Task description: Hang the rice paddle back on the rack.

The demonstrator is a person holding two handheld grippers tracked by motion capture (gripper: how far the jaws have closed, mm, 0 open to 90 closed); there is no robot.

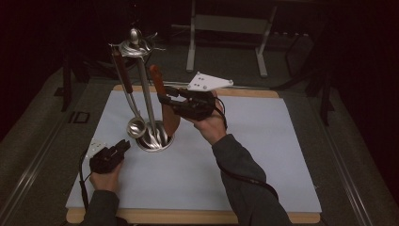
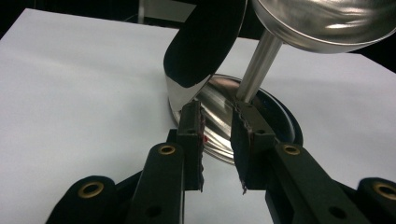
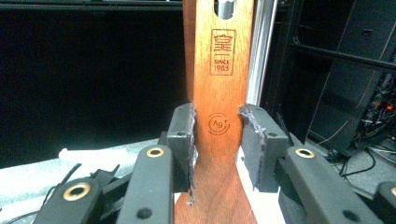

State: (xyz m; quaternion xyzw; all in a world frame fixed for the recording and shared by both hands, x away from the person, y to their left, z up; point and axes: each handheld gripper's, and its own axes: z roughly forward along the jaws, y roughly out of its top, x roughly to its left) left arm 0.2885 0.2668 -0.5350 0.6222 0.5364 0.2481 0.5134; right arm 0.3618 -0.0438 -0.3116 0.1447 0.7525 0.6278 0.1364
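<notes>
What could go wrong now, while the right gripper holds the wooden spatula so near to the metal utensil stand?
1. The right gripper clamps the wooden spatula by its narrow handle edges alone; it might twist or slip.
2. The spatula blade is close to the stand's pole and the hanging ladle; a swing could knock them.
3. The left gripper seems open at the stand base, so the tall stand could tip if pulled.

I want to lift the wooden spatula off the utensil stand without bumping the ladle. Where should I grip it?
Grip the wooden spatula on its flat, narrow handle just above where the blade flares, jaws across its two edges, as the right gripper does. Come from the side away from the ladle and the stand.
</notes>
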